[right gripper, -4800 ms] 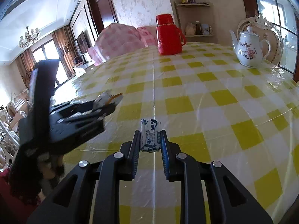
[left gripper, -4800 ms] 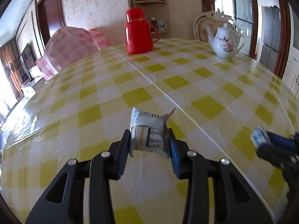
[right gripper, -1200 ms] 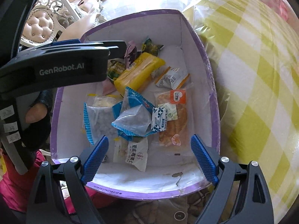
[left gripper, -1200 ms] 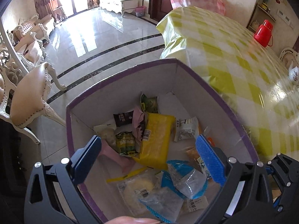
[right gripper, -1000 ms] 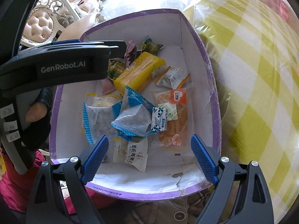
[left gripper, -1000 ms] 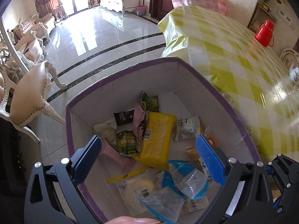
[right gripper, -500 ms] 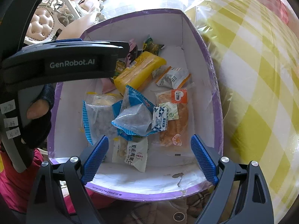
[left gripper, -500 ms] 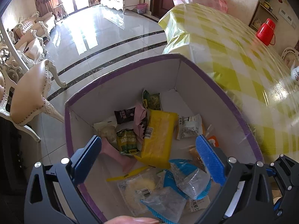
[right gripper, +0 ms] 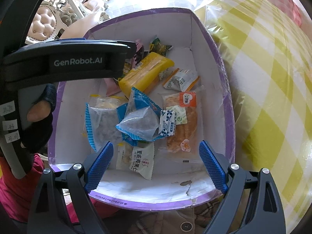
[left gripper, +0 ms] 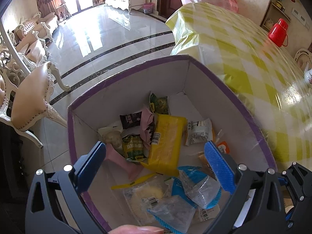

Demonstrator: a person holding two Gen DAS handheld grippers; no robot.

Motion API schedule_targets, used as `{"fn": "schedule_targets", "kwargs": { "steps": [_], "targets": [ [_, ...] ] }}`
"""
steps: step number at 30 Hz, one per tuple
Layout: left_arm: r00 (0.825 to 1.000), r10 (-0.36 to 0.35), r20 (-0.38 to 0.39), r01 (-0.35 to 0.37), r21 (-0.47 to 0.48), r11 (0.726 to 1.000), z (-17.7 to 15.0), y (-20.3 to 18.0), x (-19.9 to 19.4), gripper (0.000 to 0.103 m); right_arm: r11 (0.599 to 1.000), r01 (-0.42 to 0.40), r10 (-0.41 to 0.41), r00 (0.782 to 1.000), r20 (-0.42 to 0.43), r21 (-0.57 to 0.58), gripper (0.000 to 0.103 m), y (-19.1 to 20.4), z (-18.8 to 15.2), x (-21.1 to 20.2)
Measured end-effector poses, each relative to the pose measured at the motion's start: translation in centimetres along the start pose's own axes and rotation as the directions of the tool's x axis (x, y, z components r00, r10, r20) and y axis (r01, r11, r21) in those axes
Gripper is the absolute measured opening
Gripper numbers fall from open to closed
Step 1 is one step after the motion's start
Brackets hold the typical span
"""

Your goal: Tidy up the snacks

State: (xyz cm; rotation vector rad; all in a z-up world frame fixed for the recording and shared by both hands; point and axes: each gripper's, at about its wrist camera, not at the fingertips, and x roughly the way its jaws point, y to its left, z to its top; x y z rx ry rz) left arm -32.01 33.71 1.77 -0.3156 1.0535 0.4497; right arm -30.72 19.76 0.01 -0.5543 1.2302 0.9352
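A white cardboard box with a purple rim (left gripper: 224,85) (right gripper: 228,105) stands beside the table and holds several snack packets. Among them lie a long yellow pack (left gripper: 165,144) (right gripper: 144,72), a white-and-orange packet (left gripper: 198,132) (right gripper: 181,80), a small blue-and-white patterned packet (right gripper: 166,124) and blue-edged clear bags (left gripper: 198,185) (right gripper: 136,120). My left gripper (left gripper: 158,165) hangs over the box, open and empty. My right gripper (right gripper: 156,163) hovers above the box's near end, jaws wide apart, nothing between them. The left gripper's body (right gripper: 68,62) crosses the right wrist view.
The table with the yellow-checked cloth (left gripper: 253,62) (right gripper: 269,78) rises right of the box. A red flask (left gripper: 278,32) stands on its far side. A cream chair (left gripper: 33,101) and shiny tiled floor (left gripper: 109,39) lie left of the box. A gloved hand (right gripper: 37,117) holds the left tool.
Both grippers held packets over the table some seconds ago; those packets now lie in the box. Over the last second the left view shifted slightly; the right gripper stays still.
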Motion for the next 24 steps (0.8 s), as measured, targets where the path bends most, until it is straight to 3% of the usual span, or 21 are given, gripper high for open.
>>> {"fn": "schedule_targets", "kwargs": {
  "steps": [24],
  "targets": [
    [0.999, 0.034, 0.007, -0.034, -0.006, 0.999, 0.22, 0.1, -0.23, 0.101, 1.0, -0.007, 0.007, 1.0, 0.012, -0.001, 0.087, 0.06, -0.12, -0.4]
  ]
}}
